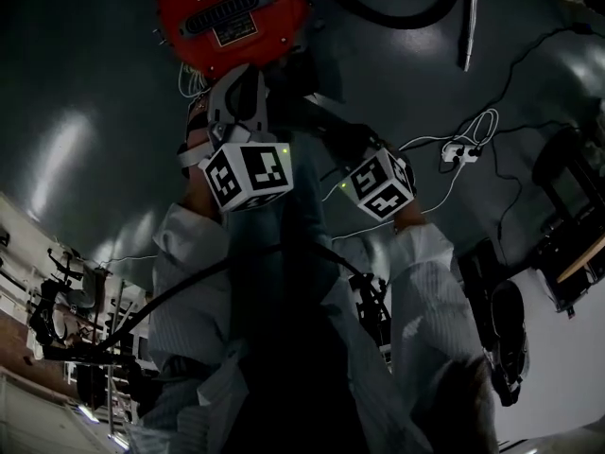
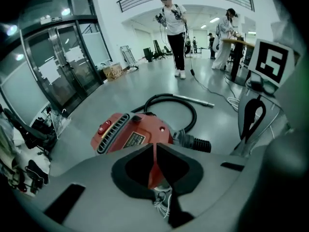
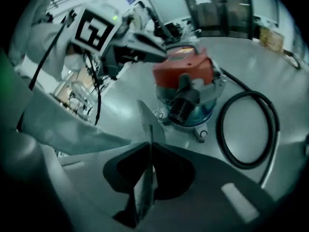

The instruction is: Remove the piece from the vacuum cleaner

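Note:
The red vacuum cleaner point(image 1: 232, 12) stands on the grey floor in front of me; it has a clear bluish base point(image 3: 193, 112) and a black hose socket point(image 3: 182, 100). My right gripper point(image 3: 147, 151) is shut on a thin flat grey piece point(image 3: 145, 122) that sticks up on edge from between its pads, a short way off the vacuum's front. My left gripper point(image 2: 155, 151) is shut, nothing visibly between its pads, and its tips point(image 3: 161, 52) reach the vacuum's red top. In the head view both marker cubes point(image 1: 248, 173) show below the vacuum.
A black hose point(image 3: 246, 129) loops on the floor to the vacuum's right, ending in a metal wand point(image 1: 468, 17). A power strip with white cables point(image 1: 461, 149) lies further right. People stand far off point(image 2: 174, 33) by a table point(image 2: 241, 42). Glass doors point(image 2: 58, 66) close the left.

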The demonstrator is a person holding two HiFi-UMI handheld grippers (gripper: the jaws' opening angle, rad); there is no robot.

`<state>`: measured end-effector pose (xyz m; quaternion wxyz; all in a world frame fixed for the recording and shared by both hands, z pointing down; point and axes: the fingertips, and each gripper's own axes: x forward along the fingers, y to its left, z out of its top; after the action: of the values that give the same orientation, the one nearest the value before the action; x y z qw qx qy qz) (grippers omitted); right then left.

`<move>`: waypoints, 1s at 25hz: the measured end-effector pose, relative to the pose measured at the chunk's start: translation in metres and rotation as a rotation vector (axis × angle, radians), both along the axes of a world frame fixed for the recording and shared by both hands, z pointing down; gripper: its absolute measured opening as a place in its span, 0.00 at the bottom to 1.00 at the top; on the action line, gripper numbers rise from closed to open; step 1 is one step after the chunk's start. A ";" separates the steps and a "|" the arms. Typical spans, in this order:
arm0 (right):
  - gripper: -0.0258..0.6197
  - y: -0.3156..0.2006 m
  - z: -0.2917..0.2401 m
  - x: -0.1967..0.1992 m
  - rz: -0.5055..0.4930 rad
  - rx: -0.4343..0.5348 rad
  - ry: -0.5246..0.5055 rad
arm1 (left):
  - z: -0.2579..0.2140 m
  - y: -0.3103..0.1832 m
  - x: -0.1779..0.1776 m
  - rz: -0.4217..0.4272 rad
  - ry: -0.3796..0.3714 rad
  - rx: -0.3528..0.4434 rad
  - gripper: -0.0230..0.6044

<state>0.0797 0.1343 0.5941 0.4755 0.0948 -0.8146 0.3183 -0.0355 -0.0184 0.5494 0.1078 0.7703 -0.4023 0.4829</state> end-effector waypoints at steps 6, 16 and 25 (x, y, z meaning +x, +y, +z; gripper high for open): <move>0.08 -0.048 -0.127 -0.016 0.333 0.088 -0.178 | -0.125 -0.036 -0.010 -0.122 0.158 0.147 0.07; 0.09 -0.071 -0.345 -0.072 0.364 0.334 -0.271 | -0.371 -0.014 -0.069 -0.332 0.441 0.306 0.07; 0.08 -0.078 -0.519 -0.119 0.453 0.513 -0.488 | -0.509 0.045 -0.120 -0.402 0.442 0.519 0.07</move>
<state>-0.0395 0.0564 0.0752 0.1476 0.3087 -0.9147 0.2149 -0.1557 0.0268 0.0405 0.0861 0.7632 -0.6209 0.1570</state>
